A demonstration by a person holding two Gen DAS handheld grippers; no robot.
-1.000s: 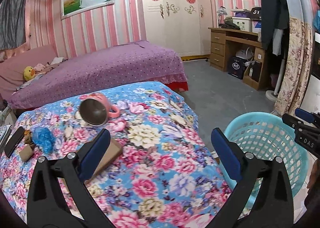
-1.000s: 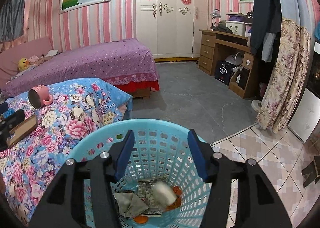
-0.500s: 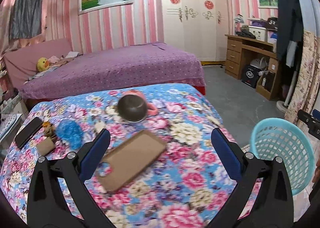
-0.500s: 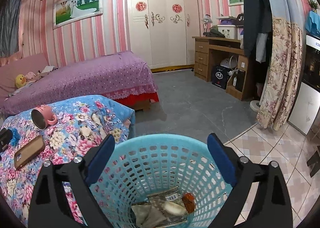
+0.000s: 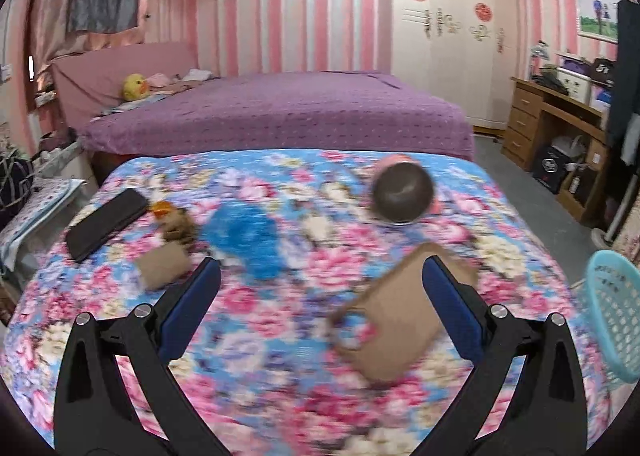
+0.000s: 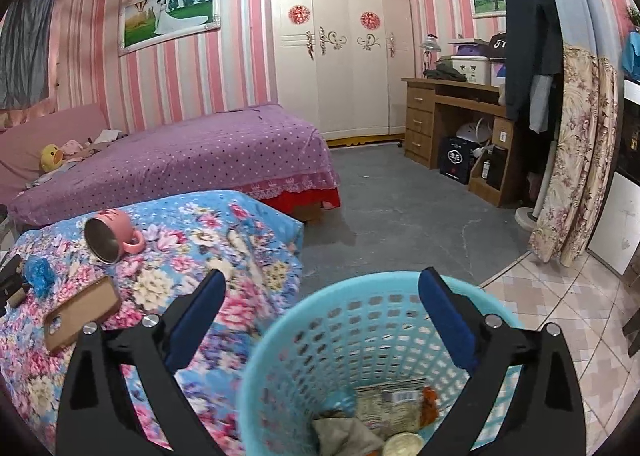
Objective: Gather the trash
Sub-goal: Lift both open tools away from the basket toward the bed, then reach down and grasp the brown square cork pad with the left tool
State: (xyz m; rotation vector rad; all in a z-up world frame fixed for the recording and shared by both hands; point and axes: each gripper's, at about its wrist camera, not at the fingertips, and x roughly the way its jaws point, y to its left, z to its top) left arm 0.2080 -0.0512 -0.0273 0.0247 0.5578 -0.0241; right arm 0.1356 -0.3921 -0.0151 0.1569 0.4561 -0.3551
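Two grippers hang empty: the left gripper (image 5: pixel 320 296) spread above a floral quilt (image 5: pixel 280 336) with blue crumpled trash (image 5: pixel 248 240) at eleven o'clock, the right gripper (image 6: pixel 322 302) opening over a turquoise laundry basket (image 6: pixel 280 336) holding wrappers (image 6: pixel 392 404).

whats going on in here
A person with a gripper in each hand is clearing trash from the floral bedspread into a blue basket beside the bed. The right gripper is over the basket, its fingers opening with nothing between them; wrappers already lie at the bottom. The left gripper is open and empty over the bedspread, where a blue crumpled thing and brown scraps remain.
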